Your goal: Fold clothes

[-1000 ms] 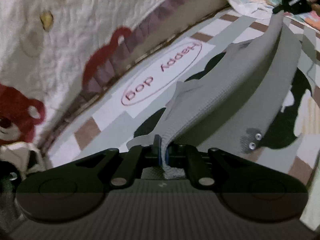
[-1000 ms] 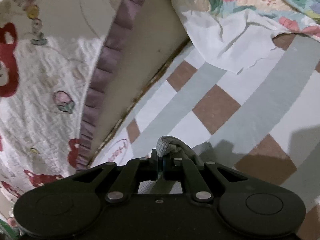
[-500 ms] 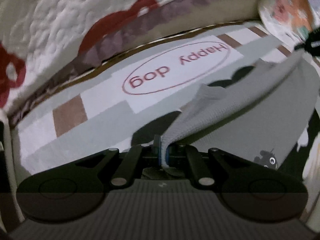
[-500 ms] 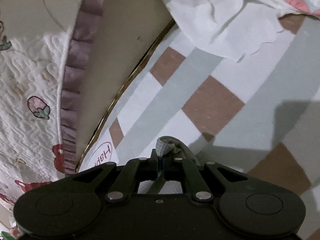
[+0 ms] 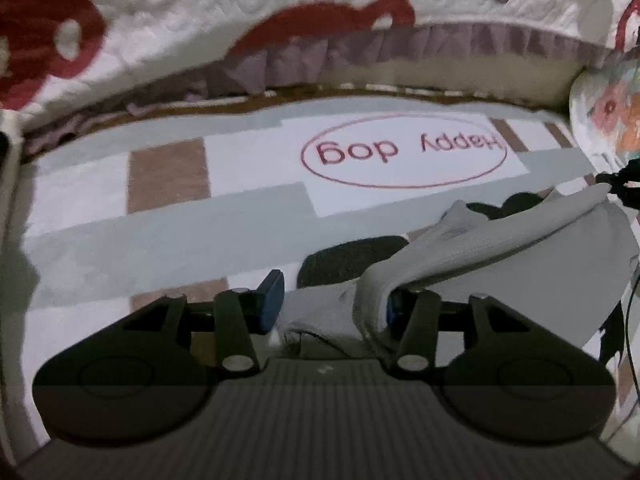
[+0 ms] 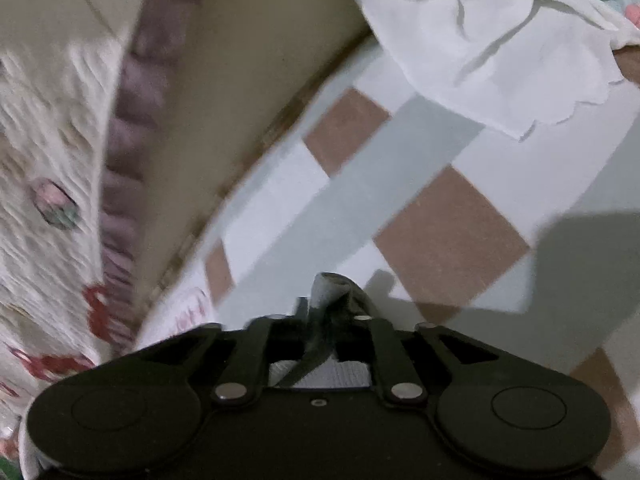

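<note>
Nearest in the left wrist view, we see the left gripper (image 5: pixel 332 306) with its jaws opening: the blue pads (image 5: pixel 271 300) stand apart, and a folded edge of the grey garment (image 5: pixel 500 256) lies between them, leaning on the right-hand pad and clear of the other. From there the garment stretches away to the right across the checked mat (image 5: pixel 168 208), low over its surface, up to the right gripper (image 5: pixel 624 188), which shows at the picture's edge.

In the right wrist view, we see the right gripper (image 6: pixel 324 320) with its jaws opening as well. A bunched corner of the grey garment (image 6: pixel 330 286) stands upright between the fingers; we cannot tell whether the pads press on it.

Beyond the garment, the mat carries an oval print (image 5: pixel 404 156) reading "Happy dog". Farther off, a white quilt (image 5: pixel 192 12) with red figures and a purple frill hangs along the mat's border. A floral cloth (image 6: pixel 500 40) lies at the far right.
</note>
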`<state>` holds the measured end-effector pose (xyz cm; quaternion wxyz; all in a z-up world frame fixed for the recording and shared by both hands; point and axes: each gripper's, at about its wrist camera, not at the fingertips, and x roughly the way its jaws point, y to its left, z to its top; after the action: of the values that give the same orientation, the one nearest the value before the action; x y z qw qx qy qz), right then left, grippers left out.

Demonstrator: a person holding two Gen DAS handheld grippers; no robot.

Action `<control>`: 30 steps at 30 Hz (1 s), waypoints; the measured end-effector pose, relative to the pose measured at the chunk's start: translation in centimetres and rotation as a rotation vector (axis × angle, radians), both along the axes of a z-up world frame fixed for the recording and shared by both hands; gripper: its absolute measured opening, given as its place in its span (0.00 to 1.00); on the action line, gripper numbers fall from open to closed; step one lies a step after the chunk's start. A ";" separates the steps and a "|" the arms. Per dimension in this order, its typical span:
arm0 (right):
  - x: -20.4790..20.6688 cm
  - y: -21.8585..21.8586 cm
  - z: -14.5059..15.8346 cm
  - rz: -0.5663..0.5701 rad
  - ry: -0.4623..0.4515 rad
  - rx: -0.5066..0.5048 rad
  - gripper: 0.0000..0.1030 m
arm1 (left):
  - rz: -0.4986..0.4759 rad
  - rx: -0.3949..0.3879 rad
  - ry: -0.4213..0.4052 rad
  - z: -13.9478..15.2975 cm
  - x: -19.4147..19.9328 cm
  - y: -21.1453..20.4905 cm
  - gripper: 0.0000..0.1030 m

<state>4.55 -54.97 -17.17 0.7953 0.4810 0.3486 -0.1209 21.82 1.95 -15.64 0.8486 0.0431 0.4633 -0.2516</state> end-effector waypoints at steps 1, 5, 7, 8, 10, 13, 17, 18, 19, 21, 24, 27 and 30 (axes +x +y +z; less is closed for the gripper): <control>-0.6 0.0 0.1 -0.027 -0.043 -0.022 0.37 | 0.008 0.000 -0.041 0.4 -0.7 -0.1 0.48; -3.6 0.6 0.7 -0.082 -0.110 -0.200 0.46 | 0.032 -0.025 -0.161 1.3 -1.5 0.0 0.53; -5.1 1.1 0.6 -0.097 -0.110 -0.238 0.45 | 0.043 -0.052 -0.173 1.7 -1.5 0.2 0.52; -5.9 1.4 0.6 -0.103 -0.112 -0.252 0.45 | 0.052 -0.064 -0.184 2.0 -1.6 0.4 0.52; -7.6 2.4 0.8 -0.086 -0.117 -0.313 0.44 | 0.078 -0.086 -0.219 2.7 -1.8 0.8 0.52; -10.6 4.6 1.2 -0.044 -0.106 -0.407 0.36 | 0.135 -0.114 -0.264 4.2 -2.3 2.1 0.51; -14.8 6.6 1.4 -0.055 -0.115 -0.407 0.30 | 0.044 -0.168 -0.218 4.8 -4.4 1.9 0.51; -15.5 7.0 1.3 -0.046 -0.116 -0.394 0.29 | -0.015 -0.175 -0.189 4.3 -5.4 1.0 0.51; -15.4 7.3 1.3 -0.020 -0.115 -0.386 0.29 | -0.060 -0.172 -0.166 3.8 -6.2 0.2 0.52; -15.3 8.0 1.1 0.030 -0.114 -0.371 0.28 | -0.118 -0.147 -0.134 2.3 -7.4 -1.5 0.52; -14.2 8.7 1.0 0.055 -0.143 -0.345 0.31 | -0.097 -0.095 -0.062 0.1 -7.5 -2.7 0.52; -12.9 9.0 0.5 0.048 -0.181 -0.282 0.41 | -0.107 -0.033 -0.059 -0.9 -7.7 -3.2 0.51; -10.6 9.3 -0.6 0.062 -0.120 -0.291 0.51 | -0.145 0.039 -0.121 -0.8 -8.6 -4.1 0.51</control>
<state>-6.07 -45.68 -17.77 0.8793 0.3562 0.2937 -0.1166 13.26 -2.15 -16.45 0.8537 0.1081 0.4115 -0.3002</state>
